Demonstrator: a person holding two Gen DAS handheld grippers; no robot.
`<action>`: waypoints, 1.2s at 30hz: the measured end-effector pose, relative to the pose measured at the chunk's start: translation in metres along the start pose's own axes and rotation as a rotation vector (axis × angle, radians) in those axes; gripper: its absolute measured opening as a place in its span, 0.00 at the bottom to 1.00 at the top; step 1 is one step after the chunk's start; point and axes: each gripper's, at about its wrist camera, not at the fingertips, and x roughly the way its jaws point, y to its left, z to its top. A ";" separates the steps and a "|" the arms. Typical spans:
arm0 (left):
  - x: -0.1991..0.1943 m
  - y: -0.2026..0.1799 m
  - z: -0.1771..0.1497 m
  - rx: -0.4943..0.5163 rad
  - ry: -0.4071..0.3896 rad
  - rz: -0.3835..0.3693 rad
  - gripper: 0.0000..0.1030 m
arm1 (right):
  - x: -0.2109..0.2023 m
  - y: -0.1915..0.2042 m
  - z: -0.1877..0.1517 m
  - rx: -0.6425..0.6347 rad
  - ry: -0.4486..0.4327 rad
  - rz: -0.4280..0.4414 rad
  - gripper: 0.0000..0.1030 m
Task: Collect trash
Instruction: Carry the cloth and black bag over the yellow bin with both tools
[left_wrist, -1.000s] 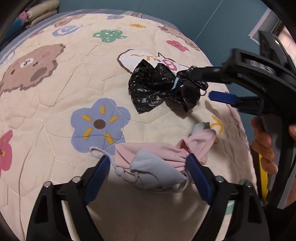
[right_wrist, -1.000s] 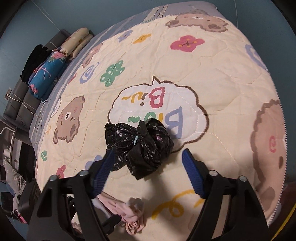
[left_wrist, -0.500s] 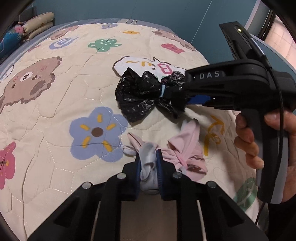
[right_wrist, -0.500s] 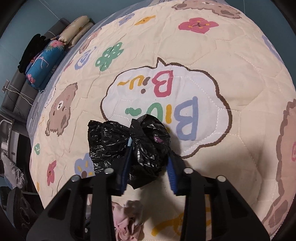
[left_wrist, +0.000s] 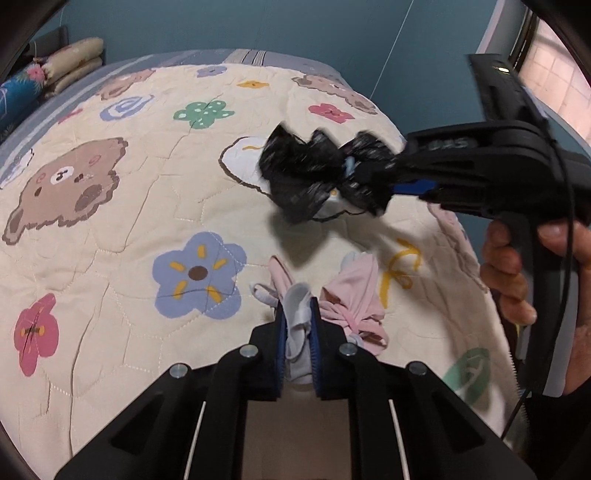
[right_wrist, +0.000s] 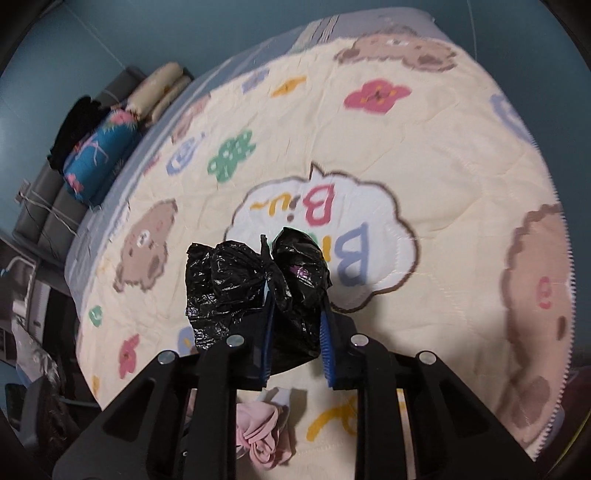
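- Gripping: left gripper (left_wrist: 298, 325) fingers clamp the pink-grey cloth bundle (left_wrist: 347, 295).
- Right gripper (right_wrist: 295, 317) fingers, just closed further, pinch black trash bag (right_wrist: 255, 280), 12 o'clock above quilt (right_wrist: 443, 147).

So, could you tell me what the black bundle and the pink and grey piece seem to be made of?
The black bundle looks like thin plastic film, probably a bin bag: glossy, with sharp crinkles catching the light. The pink and grey piece looks like soft matte fabric, possibly a face mask: it folds limply and thin white loops trail from it.
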 end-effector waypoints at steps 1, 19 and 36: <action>-0.003 -0.001 0.001 0.002 0.003 -0.004 0.10 | -0.011 -0.002 0.000 0.009 -0.019 0.003 0.20; -0.107 -0.038 -0.008 0.063 -0.093 -0.015 0.10 | -0.180 -0.069 -0.067 0.106 -0.190 -0.008 0.20; -0.163 -0.157 -0.010 0.264 -0.178 -0.163 0.10 | -0.299 -0.129 -0.139 0.172 -0.338 -0.074 0.20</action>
